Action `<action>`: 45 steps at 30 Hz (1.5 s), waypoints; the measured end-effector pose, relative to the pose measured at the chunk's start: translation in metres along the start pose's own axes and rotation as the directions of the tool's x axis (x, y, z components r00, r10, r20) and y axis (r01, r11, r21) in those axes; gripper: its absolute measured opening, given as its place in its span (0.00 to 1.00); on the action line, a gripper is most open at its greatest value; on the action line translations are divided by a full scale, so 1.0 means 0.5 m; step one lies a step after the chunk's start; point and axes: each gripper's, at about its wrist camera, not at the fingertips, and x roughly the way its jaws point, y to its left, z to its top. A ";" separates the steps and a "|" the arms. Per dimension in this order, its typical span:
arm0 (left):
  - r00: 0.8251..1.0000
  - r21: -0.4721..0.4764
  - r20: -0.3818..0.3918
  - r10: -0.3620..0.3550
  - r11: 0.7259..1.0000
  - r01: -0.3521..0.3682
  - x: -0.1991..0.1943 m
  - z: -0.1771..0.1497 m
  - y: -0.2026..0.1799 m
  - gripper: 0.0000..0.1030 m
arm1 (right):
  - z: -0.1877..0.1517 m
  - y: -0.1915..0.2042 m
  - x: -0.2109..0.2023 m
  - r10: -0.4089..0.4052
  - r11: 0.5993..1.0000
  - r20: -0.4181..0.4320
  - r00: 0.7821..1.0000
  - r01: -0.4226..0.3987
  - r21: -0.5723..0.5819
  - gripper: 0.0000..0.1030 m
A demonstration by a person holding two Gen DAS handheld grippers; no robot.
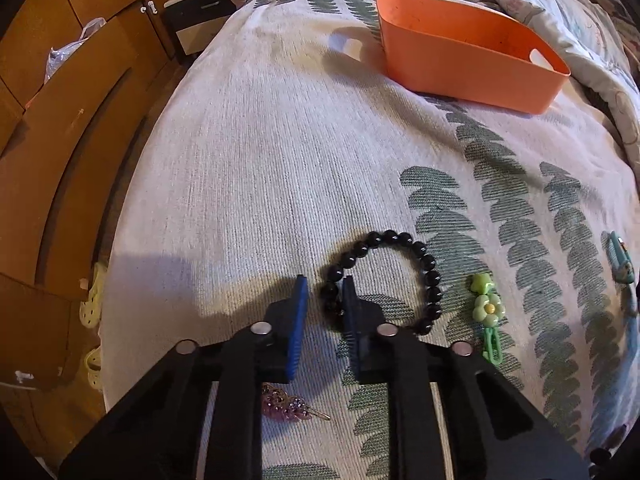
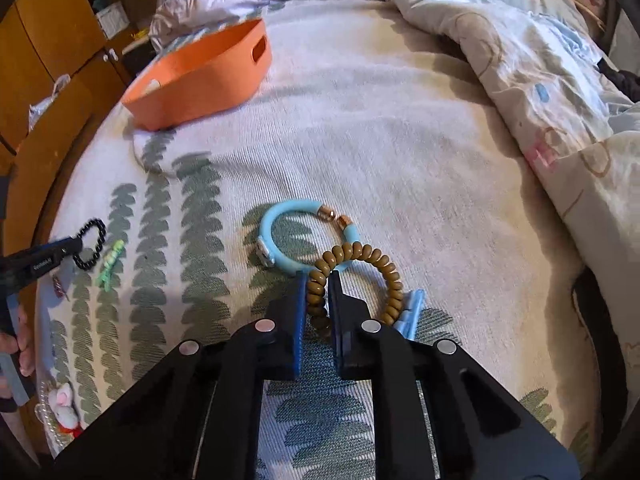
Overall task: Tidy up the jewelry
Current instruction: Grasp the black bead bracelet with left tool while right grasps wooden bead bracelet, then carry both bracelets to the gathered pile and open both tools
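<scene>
In the left wrist view my left gripper straddles the left side of a black bead bracelet on the bedspread; the jaws stand narrowly apart around the beads. In the right wrist view my right gripper has its jaws closed on the left side of a brown spiral hair tie, which lies over a light blue bangle. The orange basket sits far ahead and also shows in the right wrist view. My left gripper shows there at the black bracelet.
A green flower clip, a purple beaded clip and a blue clip lie near the left gripper. A blue strip lies by the hair tie, a small plush charm at lower left. A rumpled duvet lies right, wooden wardrobe left.
</scene>
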 end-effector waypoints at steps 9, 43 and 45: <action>0.998 -0.017 0.056 -0.036 0.999 0.037 -0.057 -0.001 0.010 0.09 | 0.011 -0.004 -0.063 0.044 0.999 0.073 0.996 -0.046 0.022 0.11; 0.999 0.012 -0.004 -0.034 0.999 0.034 0.018 -0.002 -0.011 0.14 | -0.007 -0.002 -0.181 0.121 0.991 0.176 0.977 -0.128 0.031 0.11; 0.999 -0.003 -0.004 -0.048 0.999 0.048 0.017 -0.001 -0.005 0.10 | -0.006 -0.002 -0.185 0.121 0.991 0.181 0.976 -0.129 0.032 0.11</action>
